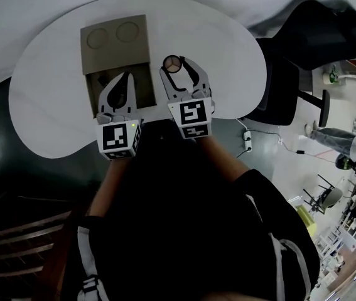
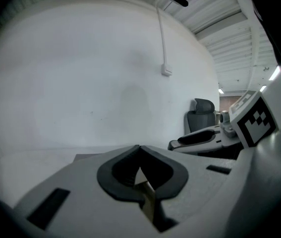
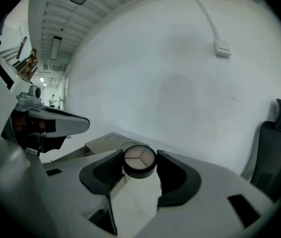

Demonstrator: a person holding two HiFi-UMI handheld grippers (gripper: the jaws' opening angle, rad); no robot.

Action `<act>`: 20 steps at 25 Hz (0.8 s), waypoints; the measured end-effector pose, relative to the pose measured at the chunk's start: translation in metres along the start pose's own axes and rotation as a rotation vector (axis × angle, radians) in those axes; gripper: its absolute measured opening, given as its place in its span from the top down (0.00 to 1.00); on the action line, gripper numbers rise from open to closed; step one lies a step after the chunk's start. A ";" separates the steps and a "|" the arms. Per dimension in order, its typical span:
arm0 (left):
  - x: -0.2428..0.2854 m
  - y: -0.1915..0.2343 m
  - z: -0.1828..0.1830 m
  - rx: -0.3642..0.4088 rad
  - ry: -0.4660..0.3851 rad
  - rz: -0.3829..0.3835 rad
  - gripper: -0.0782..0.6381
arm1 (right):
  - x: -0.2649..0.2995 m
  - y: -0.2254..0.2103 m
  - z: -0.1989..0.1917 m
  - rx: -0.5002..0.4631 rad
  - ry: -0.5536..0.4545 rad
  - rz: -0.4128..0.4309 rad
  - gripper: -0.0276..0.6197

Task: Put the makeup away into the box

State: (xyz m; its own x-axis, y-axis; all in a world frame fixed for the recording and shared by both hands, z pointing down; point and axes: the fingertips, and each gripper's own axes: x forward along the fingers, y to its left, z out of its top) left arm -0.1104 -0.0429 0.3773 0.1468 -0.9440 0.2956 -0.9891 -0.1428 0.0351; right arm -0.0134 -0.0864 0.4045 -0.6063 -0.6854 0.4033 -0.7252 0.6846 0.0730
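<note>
Pressure from our right gripper [image 3: 140,168] pins the round compact [image 3: 140,161] between its pads, just right of the box [image 1: 115,49]. Our left gripper [image 2: 139,148] is closed and empty, over the box's open part on the white table [image 1: 52,105].

White table [image 1: 52,105], rounded kidney-shaped top, surface plain. One tan cardboard box [image 1: 141,74] lies directly on it, on the far half of the top and in from the edges. Its lid [image 1: 115,54] is opened toward the far edge and shows two round recesses side by side.
</note>
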 end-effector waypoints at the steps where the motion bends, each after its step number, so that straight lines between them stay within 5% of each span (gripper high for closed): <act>1: -0.004 0.006 -0.002 -0.004 0.002 0.015 0.88 | 0.003 0.008 0.001 -0.006 0.000 0.016 0.60; 20: -0.048 0.072 -0.044 -0.069 0.059 0.148 0.88 | 0.051 0.099 -0.049 -0.079 0.162 0.188 0.60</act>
State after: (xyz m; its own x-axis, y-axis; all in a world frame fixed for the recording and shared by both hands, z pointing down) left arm -0.1895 0.0054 0.4078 0.0008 -0.9336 0.3583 -0.9985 0.0191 0.0521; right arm -0.1002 -0.0411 0.4772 -0.6638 -0.4997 0.5565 -0.5728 0.8181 0.0514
